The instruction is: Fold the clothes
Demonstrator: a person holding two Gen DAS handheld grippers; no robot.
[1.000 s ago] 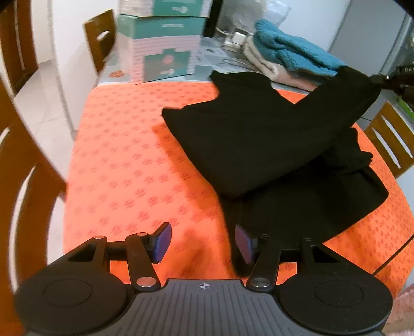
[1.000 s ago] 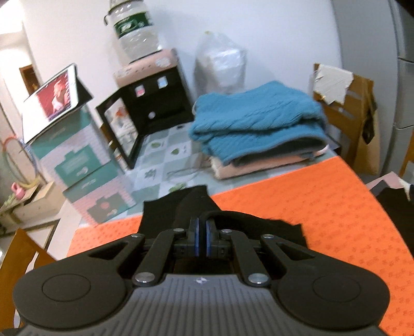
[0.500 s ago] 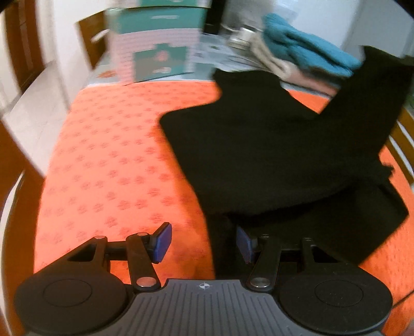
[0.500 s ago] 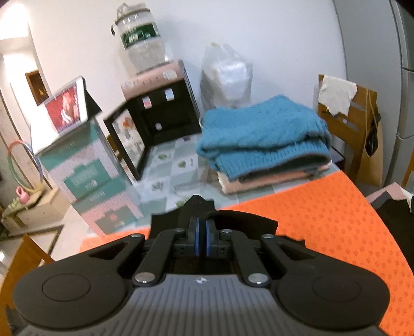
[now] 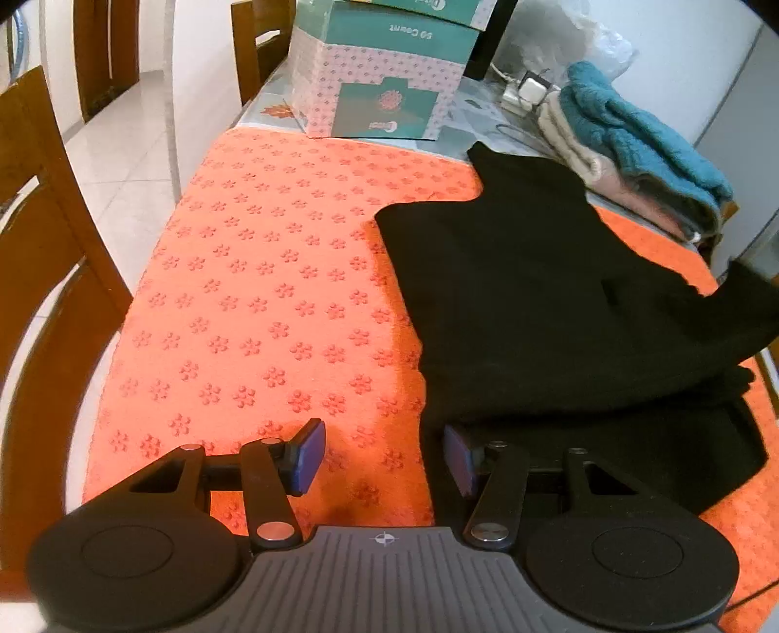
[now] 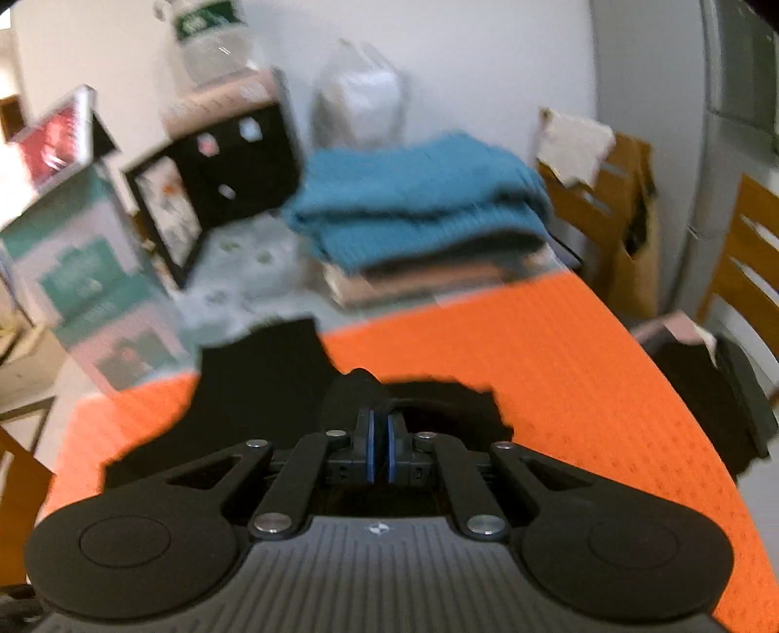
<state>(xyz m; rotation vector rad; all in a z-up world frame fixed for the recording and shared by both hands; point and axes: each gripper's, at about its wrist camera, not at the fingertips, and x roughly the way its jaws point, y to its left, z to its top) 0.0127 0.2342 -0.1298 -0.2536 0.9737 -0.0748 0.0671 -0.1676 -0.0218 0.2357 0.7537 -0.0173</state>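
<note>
Black garment (image 5: 526, 302) edge pinched in right tool (image 6: 380, 445); orange mat (image 5: 272, 311) bare leftward

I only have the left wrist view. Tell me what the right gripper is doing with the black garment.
Observer: The right gripper is shut on a fold of the black garment, above the orange patterned tablecloth.
Operator: Report what is beside the table on that side.
Observer: A brown paper bag stands behind the folded teal knit sweater, by the wall.
Operator: Describe anything above the teal and pink cartons.
Observer: A large clear water bottle sits on a black cabinet; the view is blurred.
</note>
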